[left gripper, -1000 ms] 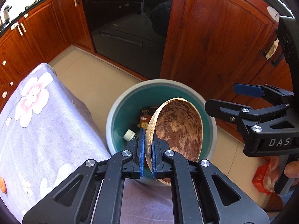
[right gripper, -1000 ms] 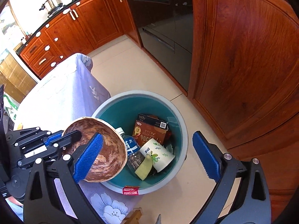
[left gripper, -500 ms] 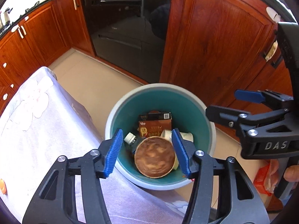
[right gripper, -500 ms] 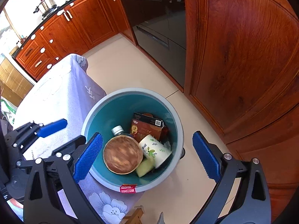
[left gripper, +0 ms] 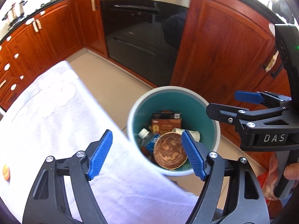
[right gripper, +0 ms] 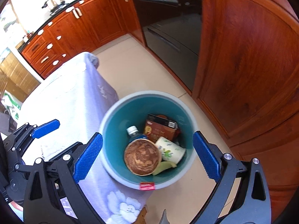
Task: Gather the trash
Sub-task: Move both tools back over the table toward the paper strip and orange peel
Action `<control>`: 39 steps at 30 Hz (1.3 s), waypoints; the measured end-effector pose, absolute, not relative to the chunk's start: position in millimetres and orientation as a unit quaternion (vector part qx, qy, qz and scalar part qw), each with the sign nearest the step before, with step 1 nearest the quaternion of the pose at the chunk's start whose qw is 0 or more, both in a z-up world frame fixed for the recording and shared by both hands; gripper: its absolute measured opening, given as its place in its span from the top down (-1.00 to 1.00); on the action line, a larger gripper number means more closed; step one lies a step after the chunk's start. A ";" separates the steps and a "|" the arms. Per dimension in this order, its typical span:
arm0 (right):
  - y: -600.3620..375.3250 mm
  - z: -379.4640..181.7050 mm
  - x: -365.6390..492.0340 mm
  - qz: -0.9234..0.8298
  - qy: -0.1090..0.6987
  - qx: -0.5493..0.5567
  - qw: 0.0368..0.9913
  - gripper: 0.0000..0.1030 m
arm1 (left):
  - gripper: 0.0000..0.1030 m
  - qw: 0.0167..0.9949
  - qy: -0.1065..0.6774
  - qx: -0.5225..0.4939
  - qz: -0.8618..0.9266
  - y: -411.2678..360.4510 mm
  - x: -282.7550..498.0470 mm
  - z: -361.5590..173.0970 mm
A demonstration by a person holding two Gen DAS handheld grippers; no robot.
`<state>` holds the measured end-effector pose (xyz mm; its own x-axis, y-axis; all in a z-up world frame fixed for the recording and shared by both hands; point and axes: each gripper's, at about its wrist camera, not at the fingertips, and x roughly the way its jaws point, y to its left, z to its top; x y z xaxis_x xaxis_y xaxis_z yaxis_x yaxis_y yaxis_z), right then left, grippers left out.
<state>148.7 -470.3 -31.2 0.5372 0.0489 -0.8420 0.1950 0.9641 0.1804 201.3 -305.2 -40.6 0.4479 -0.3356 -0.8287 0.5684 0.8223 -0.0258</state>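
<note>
A teal bin [left gripper: 173,89] [right gripper: 149,93] stands on the floor beside the table. In it lies a brown-stained paper bowl [left gripper: 170,153] [right gripper: 143,156], on top of a plastic bottle [right gripper: 133,131], a brown carton [left gripper: 166,123] [right gripper: 160,130] and a printed paper cup [right gripper: 170,149]. My left gripper [left gripper: 147,134] hovers over the bin's near rim; its jaws are opening and nothing is between them. My right gripper [right gripper: 147,135] [left gripper: 222,101] hangs over the bin too, open wide and empty.
The table under a pale flowered cloth [left gripper: 56,121] [right gripper: 65,97] borders the bin on the left. A black oven [left gripper: 145,28] and red wooden cabinet doors [left gripper: 224,56] stand behind. A red packet [right gripper: 147,185] sits at the bin's near rim. An orange object [left gripper: 5,170] lies on the cloth.
The left gripper let go of the bowl, which dropped into the bin, and its jaws spread wide. Both grippers drew back and up from the bin.
</note>
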 end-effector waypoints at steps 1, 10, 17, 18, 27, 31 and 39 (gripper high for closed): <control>-463.2 -28.3 149.6 -0.037 0.477 0.123 0.869 -0.80 | -0.53 0.844 0.450 0.123 -0.264 -296.4 200.1 -38.1; -379.6 -8.9 151.1 0.026 0.470 0.090 0.878 -0.80 | -0.60 0.867 0.452 0.084 -0.191 -188.4 170.9 -28.5; -288.4 -8.2 149.7 0.100 0.483 0.063 0.868 -0.80 | -0.60 0.878 0.464 0.035 -0.110 -73.7 130.8 -32.9; -274.4 -8.7 148.5 0.112 0.485 0.059 0.866 -0.80 | -0.60 0.880 0.464 0.028 -0.100 -57.7 125.7 -33.1; -154.7 -16.6 141.4 0.186 0.507 0.019 0.841 -0.80 | -0.60 0.880 0.472 -0.043 0.002 89.5 76.1 -44.4; -115.2 -24.0 141.1 0.202 0.520 -0.001 0.830 -0.80 | -0.60 0.875 0.477 -0.071 0.041 142.4 64.3 -52.6; -66.8 -33.1 143.4 0.222 0.532 -0.027 0.817 -0.80 | -0.45 0.863 0.493 -0.093 0.065 191.8 53.2 -73.9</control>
